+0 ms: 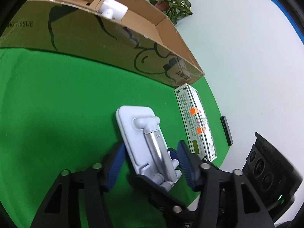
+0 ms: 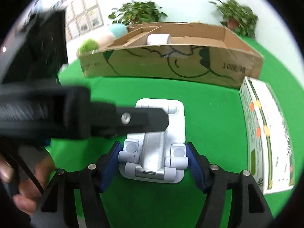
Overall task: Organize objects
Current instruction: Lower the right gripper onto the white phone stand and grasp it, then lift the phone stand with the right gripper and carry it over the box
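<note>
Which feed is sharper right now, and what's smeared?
Left wrist view: sharp; the phone stand and cardboard box read cleanly, with fisheye bending at the edges. Right wrist view: motion blur smears the plants and the left tool crossing the frame.

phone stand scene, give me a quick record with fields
held item: white folding phone stand
right gripper: blue pads flank the stand's base; contact unclear
left gripper: around the stand's other end; contact unclear
surface: green cloth
container: open cardboard box with a white item inside
beside it: printed carton
</note>
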`<action>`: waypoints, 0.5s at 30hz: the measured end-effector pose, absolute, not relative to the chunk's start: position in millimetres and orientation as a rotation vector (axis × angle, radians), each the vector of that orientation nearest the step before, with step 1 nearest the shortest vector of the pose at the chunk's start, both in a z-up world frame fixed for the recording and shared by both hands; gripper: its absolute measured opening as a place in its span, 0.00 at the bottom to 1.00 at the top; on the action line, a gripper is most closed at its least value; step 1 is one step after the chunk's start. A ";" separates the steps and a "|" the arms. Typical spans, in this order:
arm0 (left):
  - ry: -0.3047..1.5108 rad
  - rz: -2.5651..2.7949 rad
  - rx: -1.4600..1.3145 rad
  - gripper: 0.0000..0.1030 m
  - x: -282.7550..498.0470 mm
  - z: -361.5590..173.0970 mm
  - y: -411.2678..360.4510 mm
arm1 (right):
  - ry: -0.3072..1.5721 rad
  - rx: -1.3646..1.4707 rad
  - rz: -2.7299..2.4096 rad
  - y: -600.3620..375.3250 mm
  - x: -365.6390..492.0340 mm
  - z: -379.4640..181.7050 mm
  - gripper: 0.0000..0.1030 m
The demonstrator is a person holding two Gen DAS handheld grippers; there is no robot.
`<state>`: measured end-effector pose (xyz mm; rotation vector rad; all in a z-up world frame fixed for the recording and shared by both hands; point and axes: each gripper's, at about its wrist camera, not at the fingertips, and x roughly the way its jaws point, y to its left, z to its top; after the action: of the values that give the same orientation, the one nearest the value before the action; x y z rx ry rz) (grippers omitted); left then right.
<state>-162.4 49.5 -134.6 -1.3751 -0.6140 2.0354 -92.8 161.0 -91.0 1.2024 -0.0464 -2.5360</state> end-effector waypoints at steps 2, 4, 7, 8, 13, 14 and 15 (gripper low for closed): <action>-0.596 2.044 -1.384 0.37 -159.3 -134.5 48.9 | -0.118 1.216 -2.521 166.8 -91.4 -89.2 0.64; -0.586 2.049 -1.381 0.37 -156.8 -134.6 51.3 | -0.137 1.216 -2.522 167.8 -87.2 -88.8 0.64; -0.581 2.052 -1.384 0.35 -156.9 -131.0 51.1 | -0.142 1.219 -2.533 166.8 -83.8 -88.2 0.64; -0.578 2.053 -1.374 0.34 -158.0 -128.6 51.6 | -0.146 1.223 -2.530 167.0 -83.9 -87.3 0.64; -0.543 2.067 -1.307 0.29 -157.9 -104.3 49.3 | -0.155 1.210 -2.551 169.4 -85.6 -77.6 0.64; -0.531 2.075 -1.292 0.28 -157.2 -98.1 49.6 | -0.154 1.204 -2.556 171.4 -91.1 -76.3 0.64; -0.521 2.080 -1.277 0.28 -156.9 -92.4 49.9 | -0.153 1.190 -2.564 170.5 -92.2 -75.5 0.64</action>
<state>-156.9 49.9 -92.4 -1.2771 -0.5211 2.0804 -92.2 170.5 -75.5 1.1897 -0.1531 -2.5642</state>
